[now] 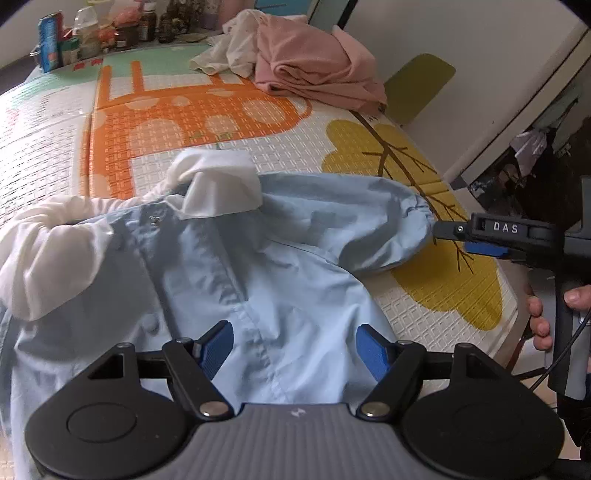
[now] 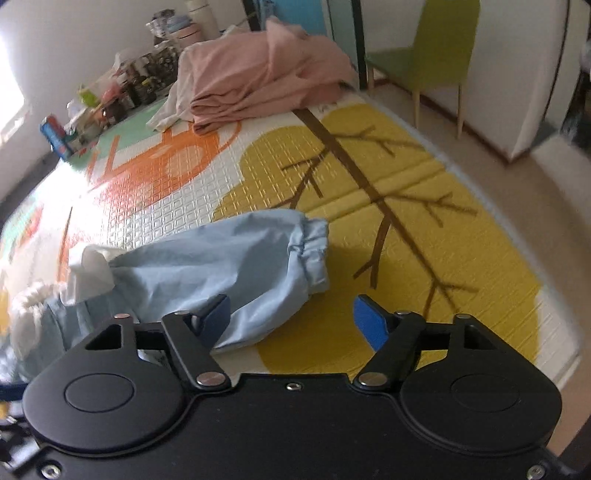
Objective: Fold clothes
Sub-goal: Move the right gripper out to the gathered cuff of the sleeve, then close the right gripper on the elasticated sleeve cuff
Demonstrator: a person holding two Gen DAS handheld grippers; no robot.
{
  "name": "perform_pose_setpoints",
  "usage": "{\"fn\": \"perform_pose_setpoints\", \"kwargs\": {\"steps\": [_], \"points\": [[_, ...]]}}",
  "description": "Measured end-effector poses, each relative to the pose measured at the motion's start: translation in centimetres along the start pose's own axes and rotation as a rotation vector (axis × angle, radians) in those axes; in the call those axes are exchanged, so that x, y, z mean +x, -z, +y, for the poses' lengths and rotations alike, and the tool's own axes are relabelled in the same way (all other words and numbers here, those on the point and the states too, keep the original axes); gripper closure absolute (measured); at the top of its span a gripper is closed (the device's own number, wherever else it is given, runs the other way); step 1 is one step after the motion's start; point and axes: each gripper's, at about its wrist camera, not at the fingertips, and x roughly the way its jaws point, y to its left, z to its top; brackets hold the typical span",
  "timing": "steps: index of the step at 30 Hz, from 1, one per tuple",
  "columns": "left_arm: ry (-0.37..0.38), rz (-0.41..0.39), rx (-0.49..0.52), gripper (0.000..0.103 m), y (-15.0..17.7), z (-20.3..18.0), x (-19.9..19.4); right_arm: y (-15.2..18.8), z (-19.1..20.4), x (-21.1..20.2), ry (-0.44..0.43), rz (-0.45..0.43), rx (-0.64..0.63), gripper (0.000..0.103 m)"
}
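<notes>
A light blue shirt [image 1: 280, 280] with a white collar [image 1: 218, 184] lies crumpled on the patterned mat [image 1: 155, 122]. My left gripper [image 1: 295, 349] hovers over the shirt's front, jaws open, with cloth below them but not pinched. The shirt's sleeve [image 2: 221, 266] stretches right and ends in a gathered cuff [image 2: 314, 251]. My right gripper [image 2: 291, 319] is open just over the sleeve's near edge; its left pad [image 2: 216, 317] overlaps the cloth and the right pad is clear of it. In the left wrist view the right gripper [image 1: 454, 238] points at the cuff, held by a hand [image 1: 539, 321].
A pink garment [image 1: 314, 70] and a white cloth [image 1: 229, 51] are piled at the mat's far end. Bottles and cans [image 1: 92, 33] crowd the far left corner. A green chair [image 2: 439, 55] stands beside the mat's right edge, near a white cabinet [image 1: 461, 74].
</notes>
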Motion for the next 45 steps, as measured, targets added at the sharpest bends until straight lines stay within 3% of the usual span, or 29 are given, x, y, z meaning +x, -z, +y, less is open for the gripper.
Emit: {"fn": "perform_pose_setpoints", "kwargs": {"steps": [6, 18, 23, 27, 35, 37, 40, 42, 45], "points": [[-0.007, 0.008, 0.025, 0.029, -0.5, -0.6, 1.7, 0.2, -2.0, 2.3, -0.111, 0.014, 0.146, 0.036], [0.059, 0.001, 0.115, 0.033, -0.3, -2.3, 3.5, -0.1, -3.3, 5.8, -0.167, 0.023, 0.339, 0.046], [0.056, 0.03, 0.13, 0.033, 0.1, -2.4, 4.3, 0.0, -3.8, 6.9, -0.155, 0.018, 0.403, 0.058], [0.042, 0.011, 0.1, 0.033, -0.1, -1.8, 4.4, 0.0, -3.8, 6.8, -0.14, -0.001, 0.398, 0.088], [-0.011, -0.075, -0.046, 0.034, -2.0, 1.0, 3.9, -0.3, -3.0, 5.5, -0.145, -0.044, 0.333, 0.094], [-0.015, -0.102, -0.078, 0.037, -2.5, 1.8, 3.9, -0.4, -2.6, 5.1, -0.145, -0.057, 0.314, 0.094], [-0.023, -0.141, -0.089, 0.056, -2.8, 2.2, 4.2, -0.6, -2.0, 4.4, -0.145, -0.071, 0.289, 0.094], [-0.035, -0.143, -0.086, 0.075, -2.9, 2.2, 4.8, -0.6, -1.8, 3.9, -0.146, -0.074, 0.283, 0.094], [-0.017, -0.133, -0.071, 0.089, -2.8, 2.0, 5.6, -0.7, -1.4, 3.3, -0.149, -0.084, 0.272, 0.094]]}}
